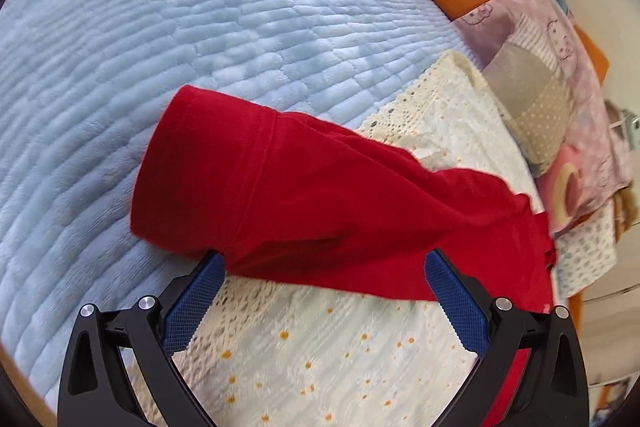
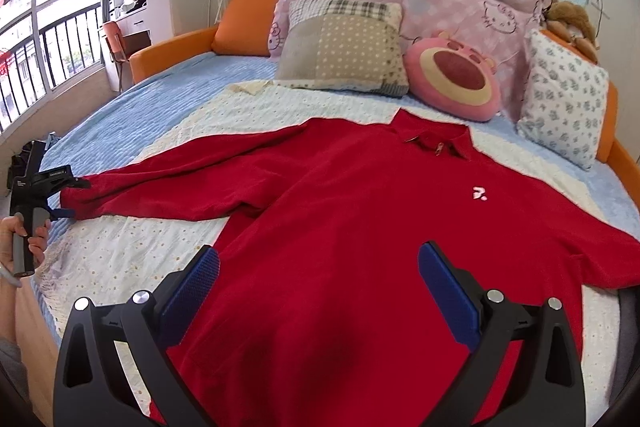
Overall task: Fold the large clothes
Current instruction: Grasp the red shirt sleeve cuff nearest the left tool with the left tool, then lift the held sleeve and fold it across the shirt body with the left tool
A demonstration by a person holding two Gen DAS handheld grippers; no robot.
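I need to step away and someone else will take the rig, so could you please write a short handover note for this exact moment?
Left gripper: open, at the cuff end of the sleeve that lies toward the window; nothing clamped.
Right gripper: open, above the lower body of the red polo shirt; nothing held.
The shirt lies face up, collar toward the pillows, on the cream daisy cloth over the blue bedspread.
Done: shirt spread flat, both sleeves out.
Left: no fold shows yet. Probably bring the sleeves in across the body, then fold the hem up toward the collar.
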